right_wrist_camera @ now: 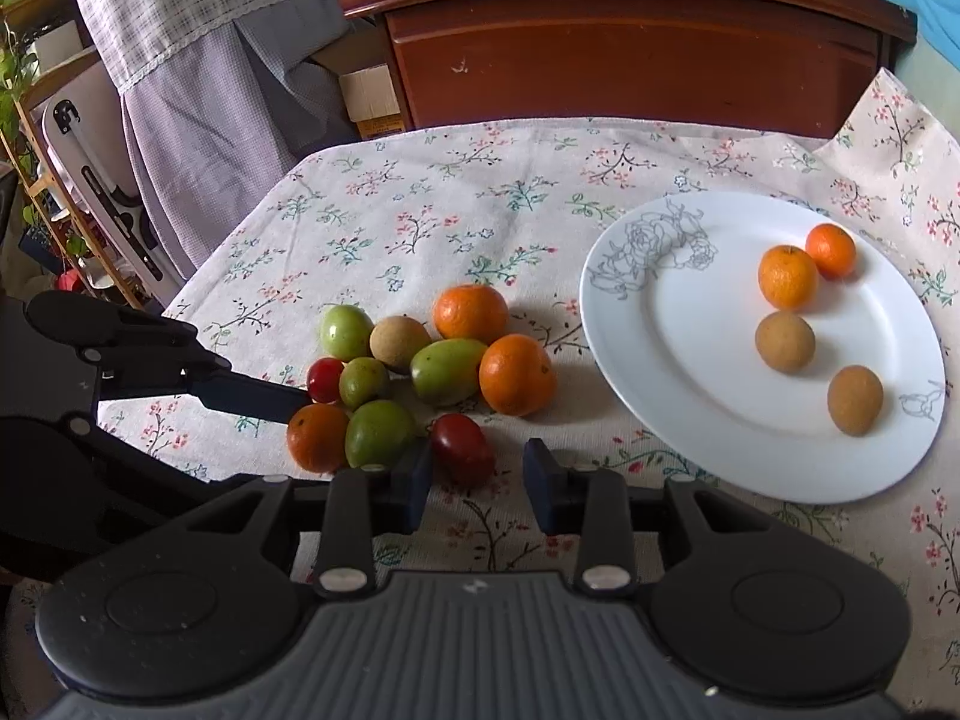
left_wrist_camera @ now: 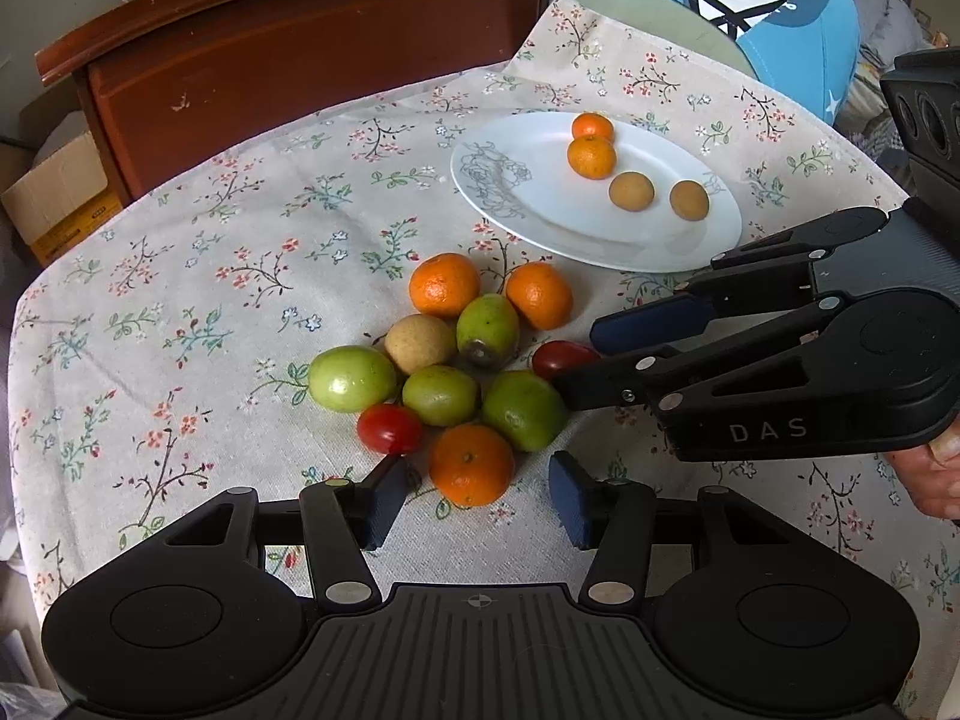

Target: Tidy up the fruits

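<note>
Left wrist view: left gripper (left_wrist_camera: 474, 495) sits low over the near edge of the fruit pile (left_wrist_camera: 450, 372) on the floral tablecloth (left_wrist_camera: 180, 300). Its jaws are partly open, bracketing the nearest orange (left_wrist_camera: 471, 465); the pads show a gap on both sides, so nothing is gripped. A cherry tomato (left_wrist_camera: 390, 429) sits just beside the left pad. The right gripper (left_wrist_camera: 576, 357) comes in from the right, its tips at the second tomato (left_wrist_camera: 561, 359); whether it pinches is not clear here. The white plate (left_wrist_camera: 540, 228) beyond the pile holds two small oranges and two brown fruits.

Right wrist view: right gripper (right_wrist_camera: 477, 483) is narrowly open, the dark red tomato (right_wrist_camera: 462, 447) just ahead of its left pad, not clamped. The left gripper's finger (right_wrist_camera: 258, 399) touches the orange (right_wrist_camera: 318, 438) at the pile's left.

Risks, as judgement: the fruits touch each other, so closing on the orange could nudge neighbours and send them rolling. Round skin could squirt out of flat pads. Both tools work the same pile and could collide. The tomato is soft and could be crushed.
</note>
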Motion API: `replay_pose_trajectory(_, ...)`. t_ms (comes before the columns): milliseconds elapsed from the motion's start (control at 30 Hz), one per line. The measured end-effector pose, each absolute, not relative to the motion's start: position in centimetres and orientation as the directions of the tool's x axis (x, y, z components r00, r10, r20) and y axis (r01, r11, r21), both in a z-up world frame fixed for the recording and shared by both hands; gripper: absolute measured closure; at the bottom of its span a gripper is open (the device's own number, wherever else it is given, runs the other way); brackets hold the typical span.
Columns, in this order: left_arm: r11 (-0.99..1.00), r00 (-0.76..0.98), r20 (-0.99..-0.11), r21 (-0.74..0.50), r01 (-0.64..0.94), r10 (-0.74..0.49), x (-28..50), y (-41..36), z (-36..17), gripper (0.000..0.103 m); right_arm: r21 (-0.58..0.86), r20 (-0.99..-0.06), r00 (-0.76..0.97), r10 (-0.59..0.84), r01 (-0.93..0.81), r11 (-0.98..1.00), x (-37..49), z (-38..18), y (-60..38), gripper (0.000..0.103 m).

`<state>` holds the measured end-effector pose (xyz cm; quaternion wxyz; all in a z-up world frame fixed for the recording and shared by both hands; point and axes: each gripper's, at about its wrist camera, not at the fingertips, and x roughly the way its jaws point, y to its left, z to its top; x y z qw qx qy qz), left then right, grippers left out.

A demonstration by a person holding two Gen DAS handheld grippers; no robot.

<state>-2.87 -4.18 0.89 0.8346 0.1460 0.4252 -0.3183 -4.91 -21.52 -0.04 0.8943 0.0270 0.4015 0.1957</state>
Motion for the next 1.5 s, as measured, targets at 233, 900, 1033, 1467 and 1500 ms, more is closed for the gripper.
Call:
replay_pose_trajectory(233, 0.751, 0.439, -0.802, -0.018, 0.661, -0.405, -2.9, -4.2, 0.9, 0.063, 0.193, -0.699, 0.614, 0.366, -0.331, 0.924, -4.8, -0.1, -21.2, 0.069)
replay_pose_trajectory(900, 0.748, 0.46, -0.795, 0.013, 0.664, -0.395, -3.5, -4.1, 1.7, 0.076, 0.202, -0.698, 0.612, 0.373, -0.332, 0.922, -5.2, 0.6, -21.0, 0.083)
replay_pose_trajectory(1033, 0.758, 0.478, -0.785, 0.016, 0.653, -0.395, -3.7, -3.8, 2.6, 0.076, 0.215, -0.686, 0.622, 0.376, -0.32, 0.923, -5.4, 1.2, -21.3, 0.083)
replay_pose_trajectory(1467, 0.77, 0.537, -0.719, 0.003, 0.638, -0.441, -3.8, -4.9, 6.0, 0.076, 0.252, -0.622, 0.689, 0.371, -0.272, 0.929, -6.4, 4.3, -23.0, 0.083)
replay_pose_trajectory(1500, 0.772, 0.543, -0.712, 0.001, 0.636, -0.446, -3.7, -5.1, 6.4, 0.076, 0.257, -0.617, 0.696, 0.368, -0.263, 0.93, -6.5, 4.5, -23.3, 0.083)
